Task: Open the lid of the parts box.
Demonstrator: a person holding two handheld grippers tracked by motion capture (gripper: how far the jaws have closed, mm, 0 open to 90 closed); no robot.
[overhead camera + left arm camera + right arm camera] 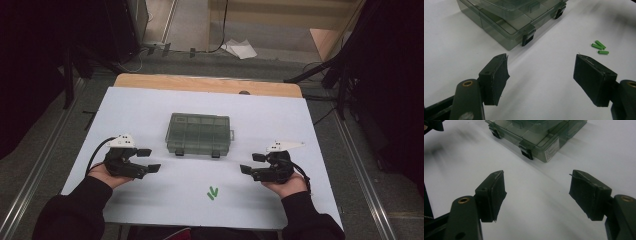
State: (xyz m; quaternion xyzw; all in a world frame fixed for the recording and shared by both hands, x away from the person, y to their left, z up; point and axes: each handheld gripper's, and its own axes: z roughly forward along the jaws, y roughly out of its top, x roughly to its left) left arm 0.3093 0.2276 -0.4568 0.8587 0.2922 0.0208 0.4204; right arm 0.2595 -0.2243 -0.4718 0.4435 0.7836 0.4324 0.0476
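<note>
Hovering: left gripper (149,160), right gripper (251,163), jaws apart, empty | compartment box (198,133) latched, centre | green pieces (213,193) near, loose | nothing begun, likely.

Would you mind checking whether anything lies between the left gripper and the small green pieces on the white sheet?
Nothing visible does. The left gripper is open, and bare white sheet runs from its jaws to the green pieces. The closed plastic box sits farther back, off that line.
</note>
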